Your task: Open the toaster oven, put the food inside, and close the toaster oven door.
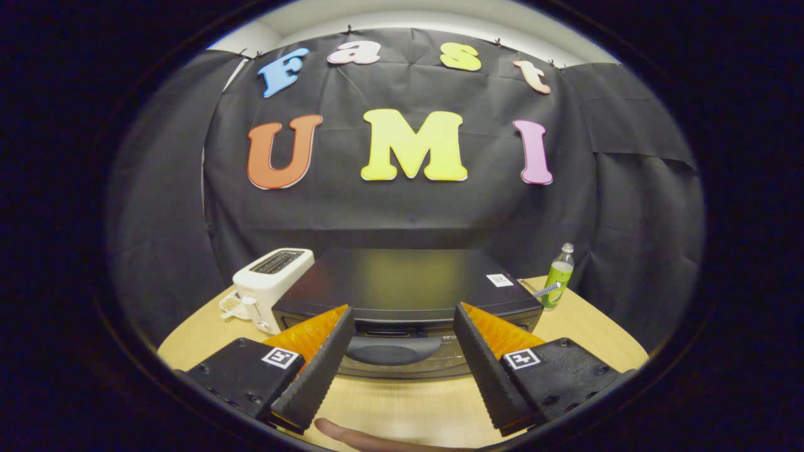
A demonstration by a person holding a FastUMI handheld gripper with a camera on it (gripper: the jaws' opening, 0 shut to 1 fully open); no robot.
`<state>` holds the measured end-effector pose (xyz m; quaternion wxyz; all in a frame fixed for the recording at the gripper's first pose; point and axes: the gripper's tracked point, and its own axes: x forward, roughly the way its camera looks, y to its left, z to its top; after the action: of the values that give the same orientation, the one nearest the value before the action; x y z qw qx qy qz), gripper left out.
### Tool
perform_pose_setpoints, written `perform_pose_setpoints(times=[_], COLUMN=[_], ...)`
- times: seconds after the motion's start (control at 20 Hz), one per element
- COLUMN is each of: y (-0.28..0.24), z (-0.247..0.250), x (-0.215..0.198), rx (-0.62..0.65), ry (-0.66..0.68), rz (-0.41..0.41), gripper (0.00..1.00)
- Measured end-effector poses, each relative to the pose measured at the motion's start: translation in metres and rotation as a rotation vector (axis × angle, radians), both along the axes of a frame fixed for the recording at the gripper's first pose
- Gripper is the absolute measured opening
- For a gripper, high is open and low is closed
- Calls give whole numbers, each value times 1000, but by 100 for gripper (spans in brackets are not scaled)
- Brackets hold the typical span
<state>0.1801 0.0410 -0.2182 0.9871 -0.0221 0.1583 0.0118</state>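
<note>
- Fingertip of a person (352,434) pokes in at the near edge of the counter (402,402), below the gap between the two fingers.
- Hand-held gripper (401,326): fingers spread wide, pinching nothing; ribbed black pads (317,370) angled inward, orange backing behind them.
- Toaster oven (408,295): black box on the wooden counter, just ahead of the fingers and centred between them. Door looks closed; top is glossy and reflective.
- Door handle (392,349): dark curved bar across the upper front of the door, sitting between the fingertips, not touched.
- Handling judgement: oven is heavy and stiff and should stay put; door is likely hinged low and swings down. The handle is the only sensible hold: close the pads over the bar from above and pull toward the camera. The smooth bar may slip, so grip it at the middle.
- Glass door front is probably fragile; avoid knocking it with the fingertips.
- Food to load: cannot tell where it is.
- White toaster (271,285) stands just left of the oven, something small and pale beside its base.
- Green bottle (558,276) stands upright near the oven's right rear corner, well clear of the door.
- Task stage judgement: door not yet opened; reaching for the handle comes first.
</note>
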Motion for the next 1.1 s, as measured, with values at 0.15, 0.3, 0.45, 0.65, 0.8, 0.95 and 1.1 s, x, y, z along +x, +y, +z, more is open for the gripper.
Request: perform_pose_setpoints(times=[0.15,0.3,0.45,0.65,0.8,0.95,1.1], y=[2,5,12,13,15,13,15], z=[-13,-24,-28,-30,-33,-32,-31], x=[7,10,17,21,25,23,19], rx=[-32,-15,0,-1,1,26,18], ry=[13,31,33,29,35,31,9], rz=[-3,-3,4,6,18,25,30], gripper=[100,100,100,100,100,100,100])
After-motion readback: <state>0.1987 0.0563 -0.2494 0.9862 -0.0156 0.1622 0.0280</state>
